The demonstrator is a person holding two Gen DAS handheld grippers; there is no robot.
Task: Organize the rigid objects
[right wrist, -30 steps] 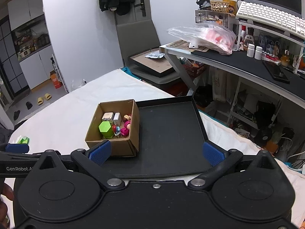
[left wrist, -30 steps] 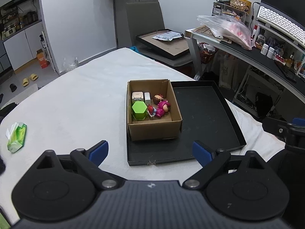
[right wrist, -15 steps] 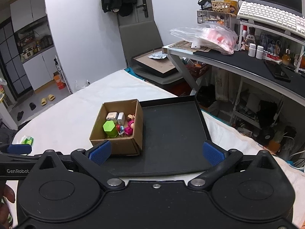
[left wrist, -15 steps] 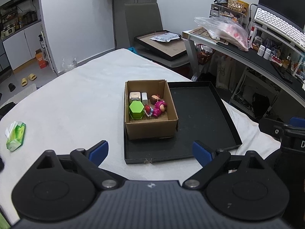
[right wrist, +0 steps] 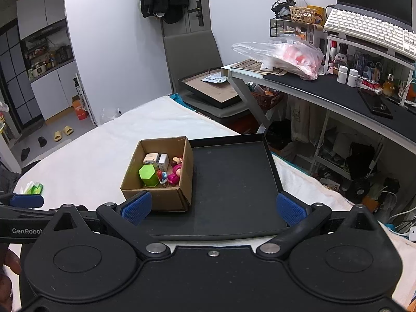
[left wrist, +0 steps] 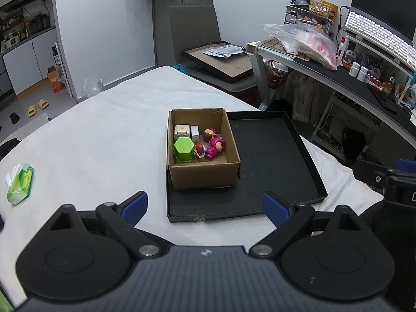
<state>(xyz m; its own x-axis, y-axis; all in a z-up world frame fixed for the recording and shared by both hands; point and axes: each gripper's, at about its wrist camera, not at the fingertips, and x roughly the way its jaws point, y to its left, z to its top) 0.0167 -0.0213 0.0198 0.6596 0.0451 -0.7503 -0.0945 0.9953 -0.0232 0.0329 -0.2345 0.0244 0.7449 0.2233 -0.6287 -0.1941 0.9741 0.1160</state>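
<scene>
On the white-covered counter (left wrist: 98,140), a cardboard box (left wrist: 204,173) stands in the near-left corner of a black tray (left wrist: 275,161) and holds every small rigid item in view: a green hexagonal container (left wrist: 184,149), two pale blocks (left wrist: 187,131) and pink figurines (left wrist: 214,144); the rest of the tray floor lies bare. Both the left tongs (left wrist: 205,206) and the right tongs (right wrist: 212,208) hover on the near side of the tray, released and gripping nothing. That arrangement fits either items gathered in the box or items waiting to be laid out on the tray, so the step in hand cannot be settled; any pick from the box would call for a steep descent between its walls.
</scene>
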